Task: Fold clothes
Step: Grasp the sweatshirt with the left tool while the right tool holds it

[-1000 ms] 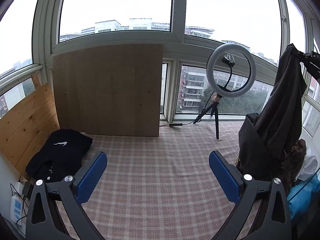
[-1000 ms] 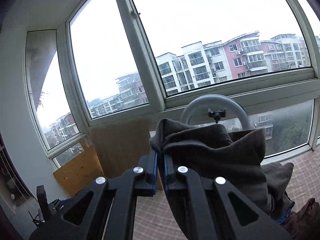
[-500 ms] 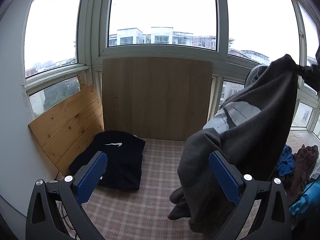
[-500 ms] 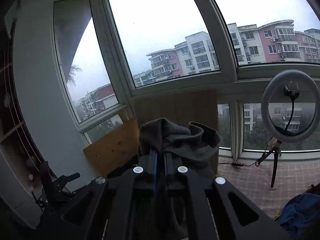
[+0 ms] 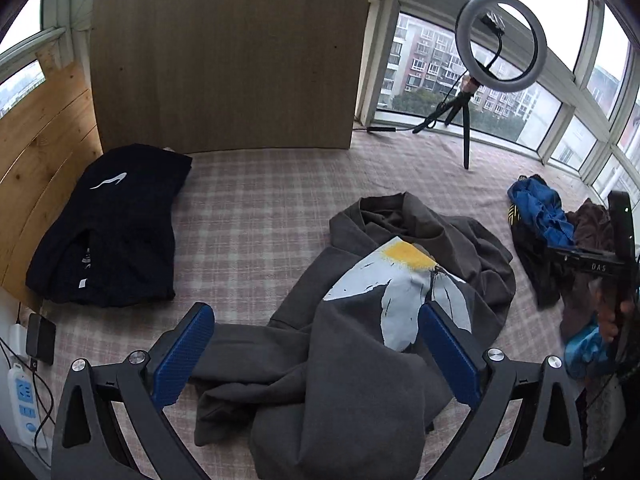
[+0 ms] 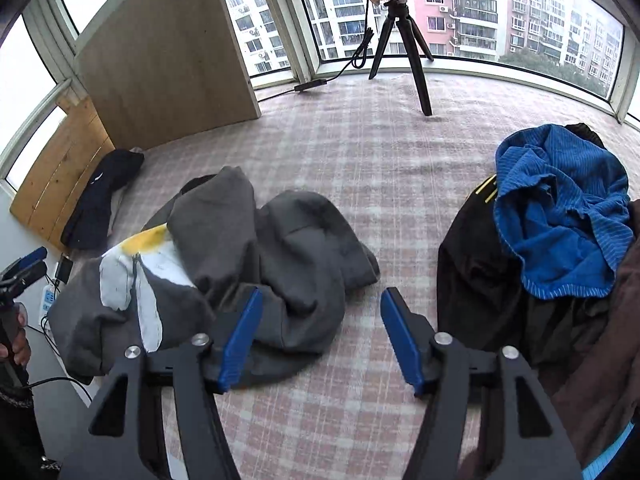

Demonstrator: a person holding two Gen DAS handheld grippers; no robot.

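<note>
- Step in hand (judged): grey hoodie [image 5: 360,320] lies dumped in a crumpled heap on the checked mat [image 5: 260,208], not yet spread. Folding proper not begun; this is the lay-out stage.
- Far left: black garment [image 5: 108,224], already folded, sits by the wooden panel [image 5: 36,140]. Counts as done, by the look of it.
- Left gripper [image 5: 316,356]: jaws wide apart, nothing between the pads. Hovers over near edge of the hoodie; contact w/ cloth cannot be told.
- Centre: hoodie print side up, white/yellow graphic partly covered by a folded-over flap; hood and sleeves bunched.
- Right gripper [image 6: 320,336]: jaws wide apart, empty. Left pad sits over the hoodie's right-hand edge, right pad over bare mat.
- Far right: pile of unfolded clothes [image 6: 560,216], blue item on top, well apart from the hoodie.
- Next move calls for (judged): each gripper to pinch a separate corner or hem, pull apart, flatten garment. Risk: catching two layers in the bunched cloth.
</note>
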